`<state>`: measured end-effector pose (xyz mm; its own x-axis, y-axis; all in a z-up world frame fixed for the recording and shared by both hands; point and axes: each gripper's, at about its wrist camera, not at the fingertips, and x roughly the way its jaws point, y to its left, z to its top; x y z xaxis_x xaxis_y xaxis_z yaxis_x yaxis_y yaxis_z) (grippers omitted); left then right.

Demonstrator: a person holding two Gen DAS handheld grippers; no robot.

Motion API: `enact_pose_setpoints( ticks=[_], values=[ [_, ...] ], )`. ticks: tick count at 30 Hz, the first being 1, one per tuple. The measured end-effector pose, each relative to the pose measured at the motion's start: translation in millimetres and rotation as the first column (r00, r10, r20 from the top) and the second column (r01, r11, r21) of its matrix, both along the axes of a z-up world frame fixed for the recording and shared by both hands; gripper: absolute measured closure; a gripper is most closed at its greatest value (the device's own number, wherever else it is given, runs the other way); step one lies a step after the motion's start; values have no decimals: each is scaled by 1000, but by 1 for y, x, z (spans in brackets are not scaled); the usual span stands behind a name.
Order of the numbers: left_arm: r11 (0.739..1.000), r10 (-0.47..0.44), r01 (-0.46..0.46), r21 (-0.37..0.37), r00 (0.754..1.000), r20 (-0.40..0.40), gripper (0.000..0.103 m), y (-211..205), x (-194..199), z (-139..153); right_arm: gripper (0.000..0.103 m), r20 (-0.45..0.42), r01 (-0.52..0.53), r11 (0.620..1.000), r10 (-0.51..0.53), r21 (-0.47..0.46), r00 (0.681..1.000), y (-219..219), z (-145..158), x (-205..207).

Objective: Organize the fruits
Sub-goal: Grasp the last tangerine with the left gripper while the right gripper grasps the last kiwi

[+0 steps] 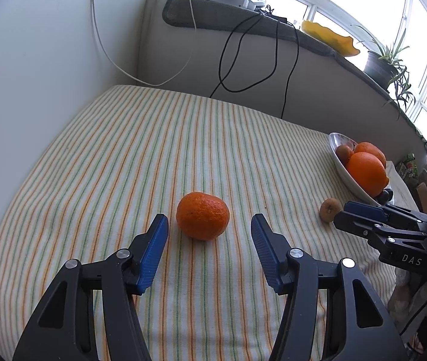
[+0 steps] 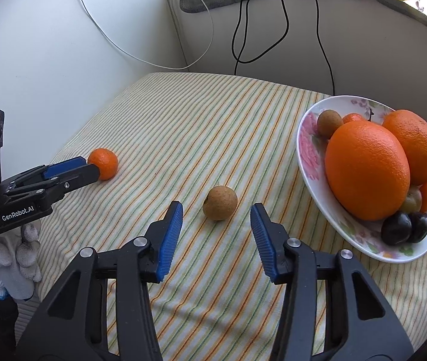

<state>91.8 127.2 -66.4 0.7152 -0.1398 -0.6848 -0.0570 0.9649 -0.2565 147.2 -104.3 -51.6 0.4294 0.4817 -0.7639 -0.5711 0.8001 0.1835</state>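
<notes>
Left gripper (image 1: pixel 209 225): black, two-fingered, with ribbed blue pads; jaws spread apart and gripping nothing.
Small orange mandarin (image 1: pixel 203 215): lies on the striped cloth (image 1: pixel 153 150) in the middle of the surface, just ahead of the left gripper's fingertips and centred on the gap between them; neither pad touches it.
Right gripper (image 2: pixel 216 215): same black build with blue pads; jaws apart, nothing clasped.
Small round brown fruit (image 2: pixel 220 202): rests on the cloth nearer the right edge of the surface, level with the right gripper's fingertips and between their lines, clear of both pads.
White oval flowered plate (image 2: pixel 307 150): sits at the right edge of the surface, right of the brown fruit and apart from it.
Plate contents: two large oranges (image 2: pixel 367 170), a brown fruit, small orange fruits and two dark plums (image 2: pixel 395 228).
Gloved hand (image 2: pixel 8 258): white knit glove, under the left gripper's body near the left edge.
</notes>
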Motion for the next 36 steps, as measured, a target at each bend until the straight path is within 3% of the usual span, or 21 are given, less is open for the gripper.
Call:
enact_pose_setpoints(
  ticks=[4, 20, 22, 36],
  values=[
    [1000, -1, 1, -3, 1000, -7, 48, 1, 5, -2, 61, -12, 2, 1000, -2, -6, 1000, 1, -4, 4],
    [1000, 1, -2, -16, 999, -32, 57, 6, 16, -10, 67, -40, 4, 1000, -5, -18, 999, 9, -13, 15],
    [1000, 0, -1, -15, 999, -34, 60, 6, 16, -10, 75, -42, 5, 1000, -5, -17, 999, 9, -13, 15],
    [1000, -2, 2, 6, 1000, -25, 64, 3, 16, -8, 76, -41, 7, 1000, -7, -11, 999, 10, -13, 16]
  ],
)
